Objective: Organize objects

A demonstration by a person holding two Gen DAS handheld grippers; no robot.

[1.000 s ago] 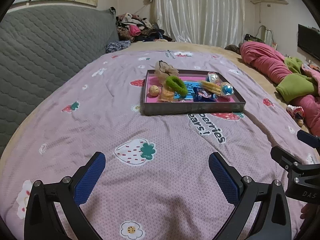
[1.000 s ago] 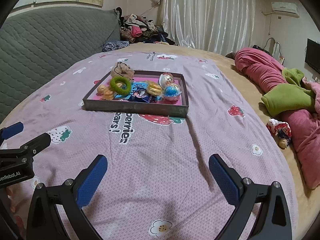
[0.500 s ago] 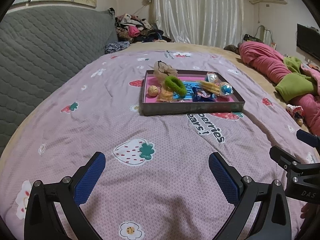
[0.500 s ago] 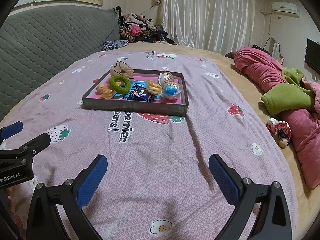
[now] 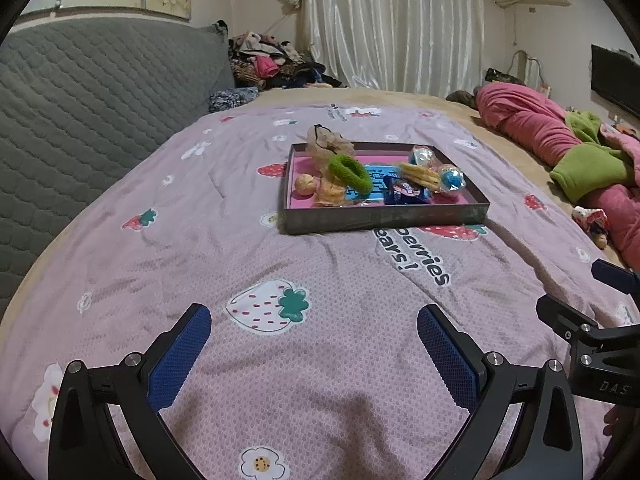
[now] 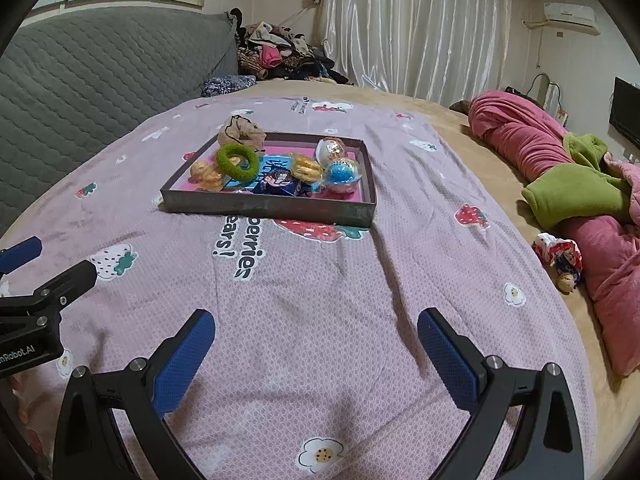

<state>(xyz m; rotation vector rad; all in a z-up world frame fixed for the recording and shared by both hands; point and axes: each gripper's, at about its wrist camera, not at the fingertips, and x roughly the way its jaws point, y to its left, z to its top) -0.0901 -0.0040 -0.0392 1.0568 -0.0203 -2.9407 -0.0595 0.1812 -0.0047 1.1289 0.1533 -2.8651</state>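
A dark shallow tray [image 5: 384,218] [image 6: 268,208] with a pink floor sits on the pink strawberry bedspread, well ahead of both grippers. It holds a green hair scrunchie [image 5: 349,172] [image 6: 237,161], a beige scrunchie [image 5: 328,145], a walnut [image 5: 305,185], wrapped snacks [image 5: 404,191] [image 6: 280,184] and a blue-and-clear capsule ball [image 5: 451,179] [image 6: 342,174]. My left gripper [image 5: 314,344] is open and empty, low over the bedspread. My right gripper [image 6: 316,344] is open and empty too.
A grey quilted headboard [image 5: 80,92] runs along the left. Pink and green blankets [image 6: 568,184] lie on the right, with a small doll [image 6: 560,256] beside them. Clothes [image 5: 268,64] are piled at the far end before white curtains.
Both grippers drifted slightly, so the tray looks a little nearer. Both stay open and empty.
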